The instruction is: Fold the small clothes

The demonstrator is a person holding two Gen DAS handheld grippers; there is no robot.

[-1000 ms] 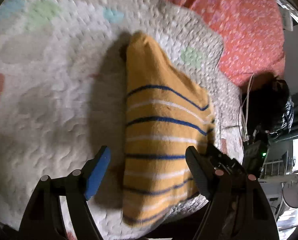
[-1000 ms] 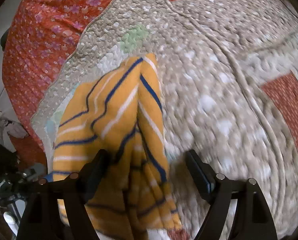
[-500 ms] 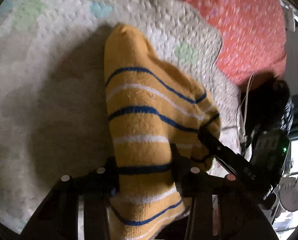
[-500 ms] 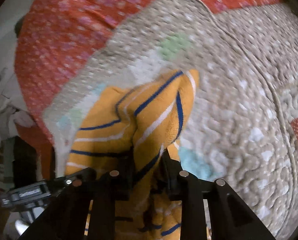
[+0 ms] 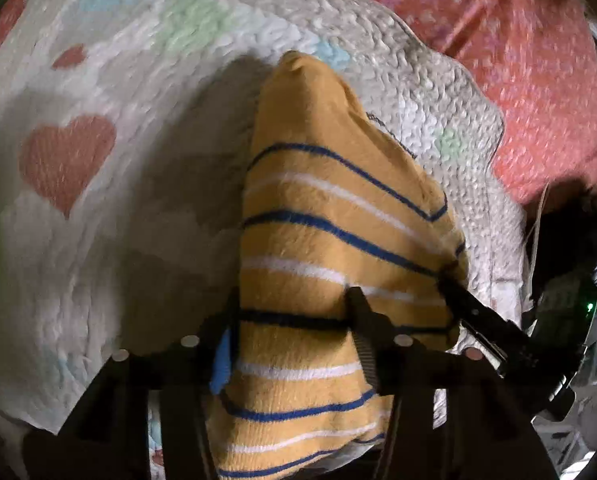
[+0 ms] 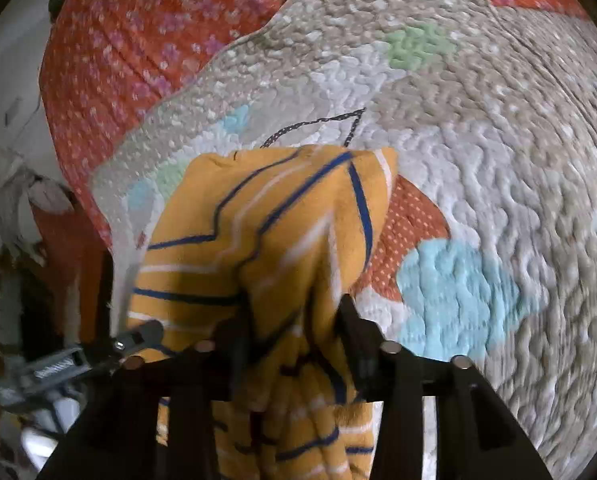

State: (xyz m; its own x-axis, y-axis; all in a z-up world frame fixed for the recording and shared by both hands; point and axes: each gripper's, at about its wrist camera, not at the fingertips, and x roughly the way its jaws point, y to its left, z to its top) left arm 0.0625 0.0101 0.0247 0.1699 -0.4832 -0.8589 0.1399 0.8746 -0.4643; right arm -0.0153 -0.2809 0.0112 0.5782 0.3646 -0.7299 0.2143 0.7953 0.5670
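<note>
Both claws are clenched on the garment [image 5: 338, 240], an orange knit with blue and white stripes. The left claw [image 5: 294, 336] pinches one near edge of it, and the right claw [image 6: 294, 332] pinches a bunched part beside that. In the left view the right claw's finger reaches in at the garment's right side, so the two grips sit close together. Holding the near edge at two points looks meant to lift it as one line and carry it over the rest, making a fold. The garment runs forward from each claw, its far tip touching the quilt [image 5: 98, 240] near the quilt's scalloped edge, where the red bedspread [image 6: 138, 40] begins. How much of it is lifted I cannot tell. Judging by the loose bunching, the fold is only starting
</note>
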